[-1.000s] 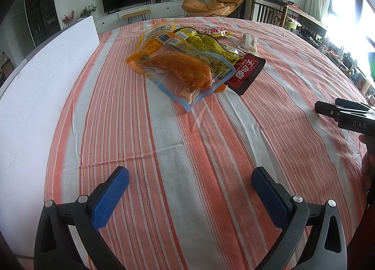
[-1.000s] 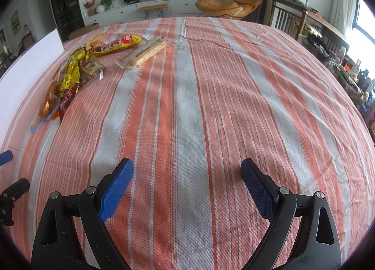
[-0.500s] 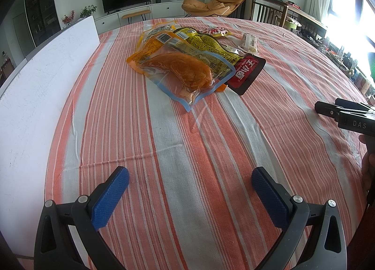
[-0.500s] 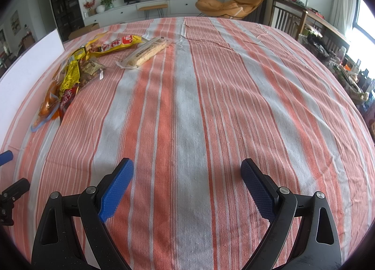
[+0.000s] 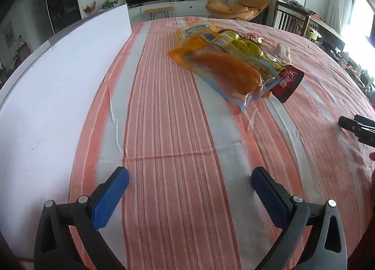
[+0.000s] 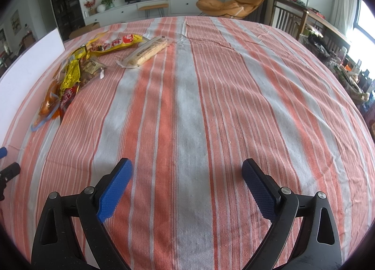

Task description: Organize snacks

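Left wrist view: both claws, left claw and right claw, hung apart and empty; snack pile looked untouched, sorting basically not started.

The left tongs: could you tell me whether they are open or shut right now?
Open. The left tongs show both blue pads spread wide apart with only striped tablecloth between them, gripping nothing.

A striped tablecloth covers the table; snack packets lie heaped at upper right, a white board along the left.
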Demonstrator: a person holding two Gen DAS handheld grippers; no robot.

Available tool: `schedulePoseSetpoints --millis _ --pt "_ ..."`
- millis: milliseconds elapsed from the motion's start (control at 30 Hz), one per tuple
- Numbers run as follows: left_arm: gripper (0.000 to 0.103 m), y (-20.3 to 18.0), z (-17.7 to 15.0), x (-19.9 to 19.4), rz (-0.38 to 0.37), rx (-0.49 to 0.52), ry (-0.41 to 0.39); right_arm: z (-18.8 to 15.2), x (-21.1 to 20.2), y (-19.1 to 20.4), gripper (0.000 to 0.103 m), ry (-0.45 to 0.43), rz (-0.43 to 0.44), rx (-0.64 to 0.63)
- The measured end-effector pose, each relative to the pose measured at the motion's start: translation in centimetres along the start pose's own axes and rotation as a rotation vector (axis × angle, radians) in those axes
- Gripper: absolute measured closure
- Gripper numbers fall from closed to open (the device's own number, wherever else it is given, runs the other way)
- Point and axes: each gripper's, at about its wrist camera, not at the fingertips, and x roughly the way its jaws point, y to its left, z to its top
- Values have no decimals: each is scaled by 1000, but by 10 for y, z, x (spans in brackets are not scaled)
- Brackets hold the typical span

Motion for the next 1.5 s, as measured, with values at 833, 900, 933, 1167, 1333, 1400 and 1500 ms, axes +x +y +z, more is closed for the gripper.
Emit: schedulePoseSetpoints --millis 833,900,933,1167,1333,1400,1500 --pt "0 0 1 1 -4 -3 0 94 47 100 58 113 404 -38" --pt "0 0 1 0 -5 -3 0 91 45 96 68 126 470 15" --pt "0 0 0 0 -5 -3 0 89 42 96 74 121 476 19" --pt "0 0 1 0 -5 -3 0 53 -3 57 90 73 568 115" --pt "0 0 1 0 -5 -3 0 3 -28 2 85 77 557 244" --pt "0 0 1 0 -5 -3 0 -10 -40 -8 69 67 457 196" --pt "0 0 1 0 -5 -4 0 -11 -58 -15 17 4 364 104"
